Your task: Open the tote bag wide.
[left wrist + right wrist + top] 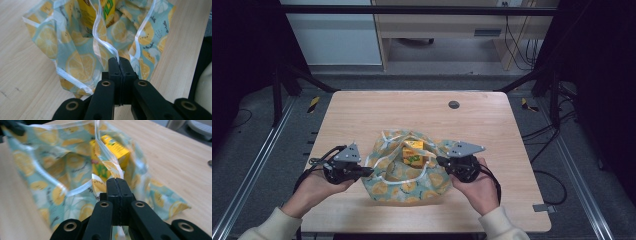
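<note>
A teal bag printed with lemon slices (404, 176) lies open on the wooden table (362, 112), mouth upward. A yellow carton (414, 152) stands inside it. My left gripper (371, 172) is at the bag's left rim, shut on the white-edged rim strip (106, 45). My right gripper (438, 161) is at the bag's right rim, shut on that side's edge (113, 171). In the right gripper view the yellow carton (115, 148) sits just beyond the jaws inside the bag (45, 170). The left gripper view shows the carton (97, 12) at the top, behind the bag's cloth (75, 57).
A small dark round cap (454, 104) sits in the tabletop near its far edge. Metal frame rails (257, 165) run along both sides of the table. A desk and cables stand beyond the far edge.
</note>
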